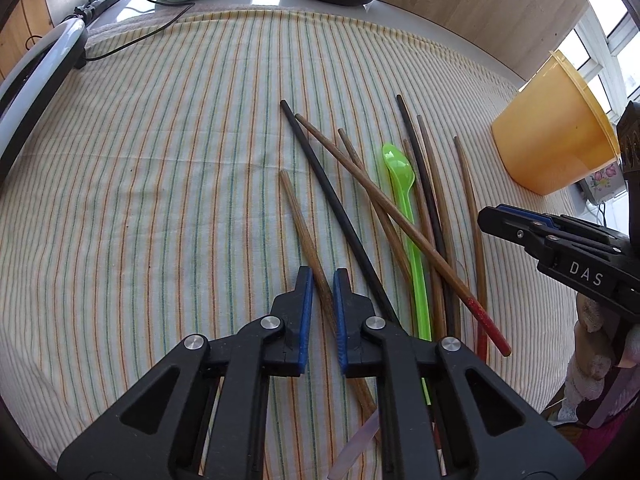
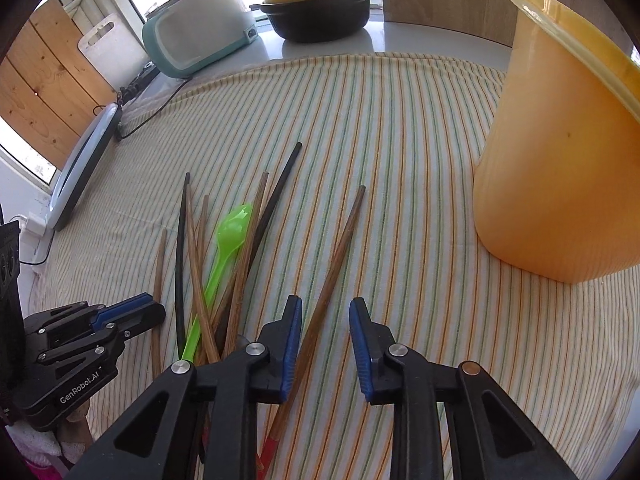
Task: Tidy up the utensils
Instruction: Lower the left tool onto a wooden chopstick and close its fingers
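On the table lies a striped cloth (image 1: 160, 200); the chopsticks (image 1: 344, 216) and green spoon (image 1: 404, 200) lie scattered beside the orange cup (image 1: 552, 148), none visibly sorted. Left gripper (image 1: 319, 304) jaws narrowly straddle one chopstick; right gripper (image 2: 325, 336) jaws are spread, empty.

Grained wooden chopsticks (image 1: 316, 256) and a glossy translucent green plastic spoon (image 1: 404, 196) lie on woven striped cloth (image 1: 160, 180) beside a smooth matt orange plastic cup (image 2: 560, 168).
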`<action>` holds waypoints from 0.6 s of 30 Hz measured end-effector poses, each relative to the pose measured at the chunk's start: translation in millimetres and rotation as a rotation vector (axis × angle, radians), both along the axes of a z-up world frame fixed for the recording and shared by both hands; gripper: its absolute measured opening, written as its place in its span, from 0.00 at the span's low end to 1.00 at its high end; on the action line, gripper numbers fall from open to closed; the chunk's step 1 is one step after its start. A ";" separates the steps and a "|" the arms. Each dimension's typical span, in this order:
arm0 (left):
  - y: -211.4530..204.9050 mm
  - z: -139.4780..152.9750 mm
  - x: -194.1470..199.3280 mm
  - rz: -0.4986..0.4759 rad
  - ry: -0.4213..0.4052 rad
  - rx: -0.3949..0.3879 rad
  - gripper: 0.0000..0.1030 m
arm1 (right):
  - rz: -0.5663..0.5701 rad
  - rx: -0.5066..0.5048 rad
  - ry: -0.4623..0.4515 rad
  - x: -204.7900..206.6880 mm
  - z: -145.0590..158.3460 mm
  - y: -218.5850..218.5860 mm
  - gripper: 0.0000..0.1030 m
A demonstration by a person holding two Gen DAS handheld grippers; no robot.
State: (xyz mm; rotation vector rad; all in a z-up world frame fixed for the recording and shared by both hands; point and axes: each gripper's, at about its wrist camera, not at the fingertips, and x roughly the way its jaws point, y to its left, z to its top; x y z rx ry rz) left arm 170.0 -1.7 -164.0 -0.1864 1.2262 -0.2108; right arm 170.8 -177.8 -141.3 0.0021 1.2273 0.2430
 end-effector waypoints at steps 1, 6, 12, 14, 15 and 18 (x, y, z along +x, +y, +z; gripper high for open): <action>-1.2 -0.2 3.9 0.000 0.000 -0.002 0.08 | -0.003 -0.007 0.006 2.5 -2.2 1.0 0.22; 4.6 0.4 1.4 0.010 -0.001 -0.021 0.07 | -0.008 -0.028 0.034 12.8 -10.1 6.5 0.18; 10.9 1.1 -3.9 0.012 -0.005 -0.038 0.06 | -0.001 -0.054 0.038 19.0 -11.1 10.3 0.08; 12.6 1.7 -5.4 0.017 -0.008 -0.038 0.06 | -0.003 -0.052 0.038 19.2 -11.0 9.6 0.08; 14.1 2.2 -5.9 0.020 -0.009 -0.039 0.05 | -0.003 -0.048 0.039 19.5 -10.9 9.3 0.07; 21.7 4.8 -8.9 0.036 -0.015 -0.043 0.05 | -0.005 -0.028 0.041 19.5 -9.9 6.8 0.06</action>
